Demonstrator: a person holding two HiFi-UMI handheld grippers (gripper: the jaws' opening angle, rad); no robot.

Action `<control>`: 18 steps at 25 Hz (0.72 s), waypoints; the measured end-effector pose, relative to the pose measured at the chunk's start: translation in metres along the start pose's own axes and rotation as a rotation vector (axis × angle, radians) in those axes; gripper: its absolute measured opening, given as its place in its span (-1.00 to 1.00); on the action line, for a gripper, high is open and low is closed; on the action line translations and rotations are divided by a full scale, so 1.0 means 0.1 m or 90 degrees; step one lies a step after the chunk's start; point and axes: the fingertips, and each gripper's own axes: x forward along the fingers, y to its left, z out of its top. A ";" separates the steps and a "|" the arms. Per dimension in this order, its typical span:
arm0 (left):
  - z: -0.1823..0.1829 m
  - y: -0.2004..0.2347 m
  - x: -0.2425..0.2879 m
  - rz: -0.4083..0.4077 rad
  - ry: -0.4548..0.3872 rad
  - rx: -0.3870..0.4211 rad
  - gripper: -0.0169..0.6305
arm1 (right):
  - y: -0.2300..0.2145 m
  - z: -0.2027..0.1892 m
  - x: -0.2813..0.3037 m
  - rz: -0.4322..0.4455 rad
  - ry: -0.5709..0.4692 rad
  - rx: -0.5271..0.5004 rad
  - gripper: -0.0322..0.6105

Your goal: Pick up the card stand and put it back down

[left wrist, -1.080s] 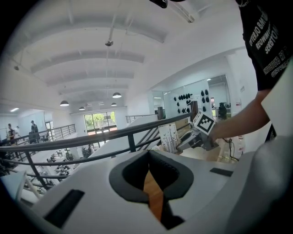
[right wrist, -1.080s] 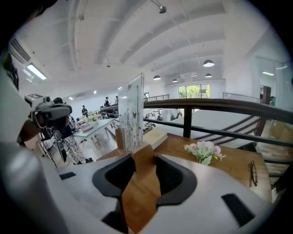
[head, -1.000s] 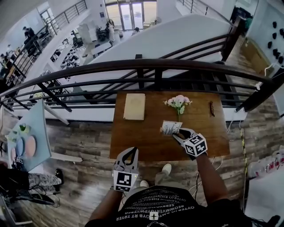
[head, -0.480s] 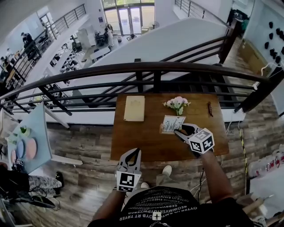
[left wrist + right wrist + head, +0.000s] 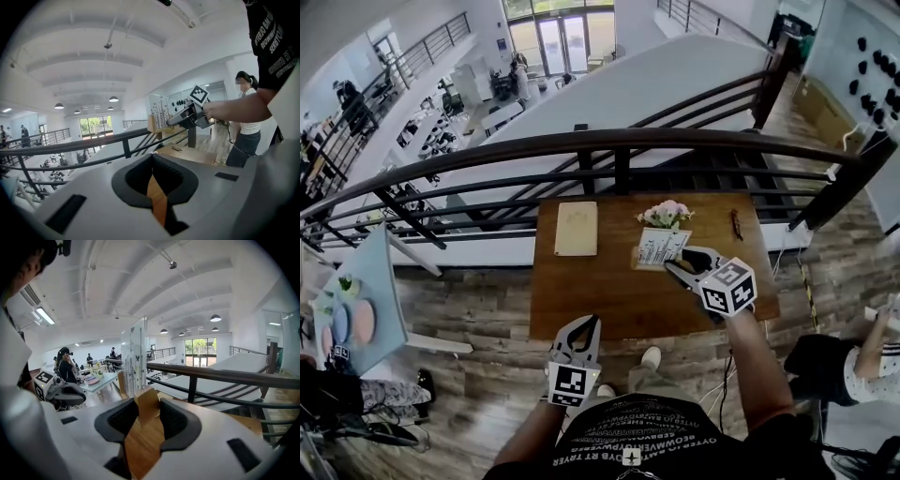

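Card stand: held in the right gripper and seemingly lifted clear of the table, over its far right part, just in front of the flowers.
Right gripper: jaws closed on the stand's wooden base, one pad on each side.
Left gripper: jaws together with nothing between them; low by the table's near edge, well apart from the stand.
Key relation: the table lies straight below the base, so putting it back calls for a plain descent with the base kept level.
Long axis: the card stands upright above the base.
Nearer hand: the right, which already holds it.
Base: small block of light wood with flat faces; likely a firm hold.
Card: thin, stiff, pale sheet with small dark print.
Table: brown wood, smooth, rectangular.
Risk: a tilted base could tip the tall card on landing.
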 end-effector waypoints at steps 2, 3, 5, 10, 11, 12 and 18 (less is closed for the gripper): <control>-0.01 -0.01 0.00 -0.002 0.002 -0.001 -0.87 | 0.00 -0.01 0.02 -0.003 -0.001 -0.001 -0.39; -0.01 -0.01 0.00 -0.003 0.003 -0.001 -0.87 | -0.01 -0.02 0.04 -0.003 -0.001 0.000 -0.39; -0.02 0.01 0.00 -0.004 0.006 -0.001 -0.87 | -0.02 -0.07 0.09 -0.003 0.000 0.006 -0.39; -0.10 0.06 0.02 0.003 0.018 -0.004 -0.87 | -0.09 -0.35 0.27 0.005 0.014 0.033 -0.39; -0.12 0.07 0.02 0.004 0.021 -0.005 -0.87 | -0.11 -0.40 0.30 0.003 0.016 0.034 -0.39; -0.13 0.07 0.03 0.005 0.024 -0.006 -0.87 | -0.13 -0.45 0.33 -0.001 0.017 0.033 -0.39; -0.21 0.08 0.08 0.000 0.043 -0.009 -0.87 | -0.25 -0.72 0.52 -0.014 0.008 0.052 -0.39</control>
